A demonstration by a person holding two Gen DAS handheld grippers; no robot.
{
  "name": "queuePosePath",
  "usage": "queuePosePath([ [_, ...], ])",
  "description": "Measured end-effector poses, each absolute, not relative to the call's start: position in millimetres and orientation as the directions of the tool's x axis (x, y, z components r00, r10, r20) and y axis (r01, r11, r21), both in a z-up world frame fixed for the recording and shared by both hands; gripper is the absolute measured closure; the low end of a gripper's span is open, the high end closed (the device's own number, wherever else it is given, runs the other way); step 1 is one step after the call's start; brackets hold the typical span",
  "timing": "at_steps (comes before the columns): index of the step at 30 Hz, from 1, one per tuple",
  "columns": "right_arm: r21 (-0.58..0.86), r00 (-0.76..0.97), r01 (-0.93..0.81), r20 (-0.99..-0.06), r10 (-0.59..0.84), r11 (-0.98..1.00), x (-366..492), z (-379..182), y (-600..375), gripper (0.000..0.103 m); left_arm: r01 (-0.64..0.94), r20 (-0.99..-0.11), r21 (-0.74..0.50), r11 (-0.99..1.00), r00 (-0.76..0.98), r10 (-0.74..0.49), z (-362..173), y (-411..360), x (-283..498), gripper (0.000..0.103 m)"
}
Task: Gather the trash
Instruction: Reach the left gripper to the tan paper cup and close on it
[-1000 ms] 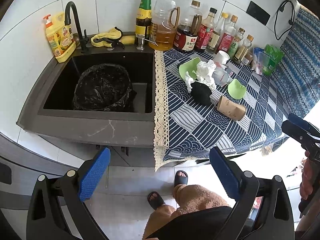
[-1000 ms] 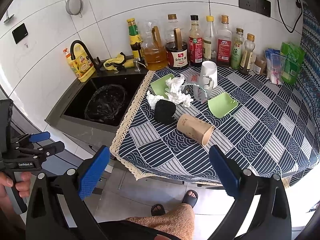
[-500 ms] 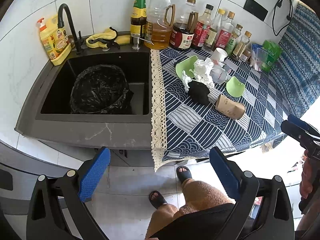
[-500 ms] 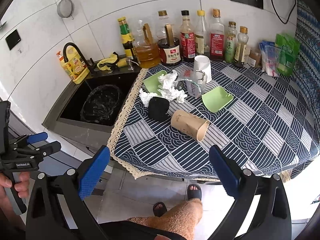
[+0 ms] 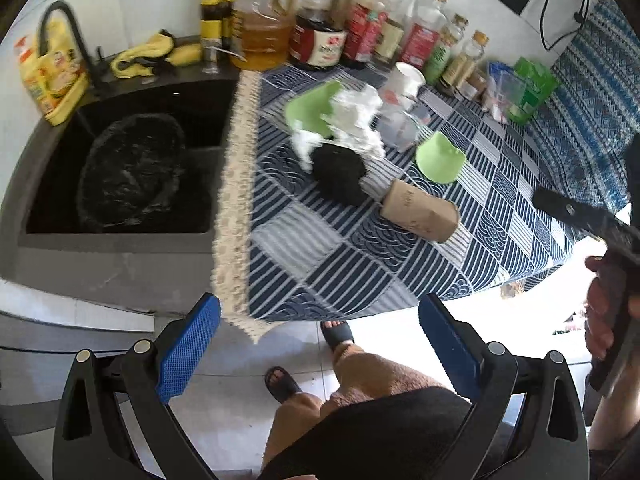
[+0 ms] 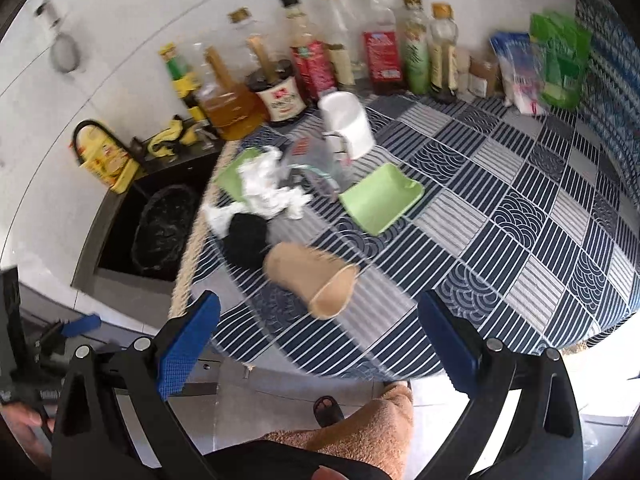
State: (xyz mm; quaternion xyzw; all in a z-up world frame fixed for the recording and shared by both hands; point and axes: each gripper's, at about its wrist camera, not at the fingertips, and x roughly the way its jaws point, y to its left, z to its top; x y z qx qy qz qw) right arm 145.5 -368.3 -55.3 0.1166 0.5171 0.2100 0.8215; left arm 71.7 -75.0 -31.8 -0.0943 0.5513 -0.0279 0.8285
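A brown paper cup [image 5: 421, 216] [image 6: 312, 280] lies on its side on the blue patterned cloth. Behind it sit a black crumpled wad [image 5: 340, 172] [image 6: 246, 240] and white crumpled tissue [image 5: 352, 124] [image 6: 268, 188]. A black trash bag [image 5: 128, 176] [image 6: 162, 228] lines a bin in the dark sink. My left gripper [image 5: 320, 348] is open and empty, held off the counter's front edge. My right gripper [image 6: 316, 344] is open and empty, just in front of the paper cup at the counter's edge.
Two green dishes [image 6: 380, 200] [image 5: 310, 108], a white mug [image 6: 346, 124] and a clear cup [image 5: 400, 124] stand near the trash. Several sauce and oil bottles [image 6: 312, 68] line the back wall. Snack bags [image 6: 556, 64] sit at the back right. A black faucet [image 5: 68, 32] stands by the sink.
Both grippers have moved forward towards the counter. The right one has come close to the paper cup. Both stay open.
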Motion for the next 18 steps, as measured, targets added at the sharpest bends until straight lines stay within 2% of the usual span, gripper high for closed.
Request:
queuePosePath([
  [8, 0.459, 0.249, -0.115, -0.845, 0.473, 0.881, 224, -117, -391, 0.014, -0.103, -0.933, -0.225, 0.969, 0.309, -0.184, -64, -118, 124, 0.007],
  [9, 0.476, 0.219, -0.093, -0.847, 0.484, 0.875, 233, -127, -393, 0.022, -0.117, -0.937, -0.236, 0.965, 0.291, -0.194, -70, -121, 129, 0.007],
  [11, 0.51, 0.16, -0.056, -0.844, 0.512, 0.858, 250, -144, -396, 0.029, -0.162, -0.936, -0.286, 0.944, 0.258, -0.24, -82, -126, 141, 0.007],
  [13, 0.555, 0.111, -0.014, -0.826, 0.553, 0.831, 266, -159, -397, 0.029, -0.194, -0.928, -0.33, 0.924, 0.244, -0.281, -89, -128, 148, 0.007],
  [15, 0.571, 0.091, 0.008, -0.818, 0.568, 0.821, 276, -165, -397, 0.038, -0.234, -0.924, -0.353, 0.906, 0.237, -0.299, -93, -131, 157, 0.007],
  [17, 0.597, 0.067, 0.036, -0.801, 0.594, 0.801, 289, -174, -396, 0.041, -0.282, -0.921, -0.372, 0.885, 0.235, -0.312, -96, -131, 165, 0.007],
  [18, 0.603, 0.056, 0.058, -0.797, 0.601, 0.795, 295, -179, -396, 0.05, -0.299, -0.916, -0.387, 0.872, 0.237, -0.324, -98, -131, 168, 0.007],
])
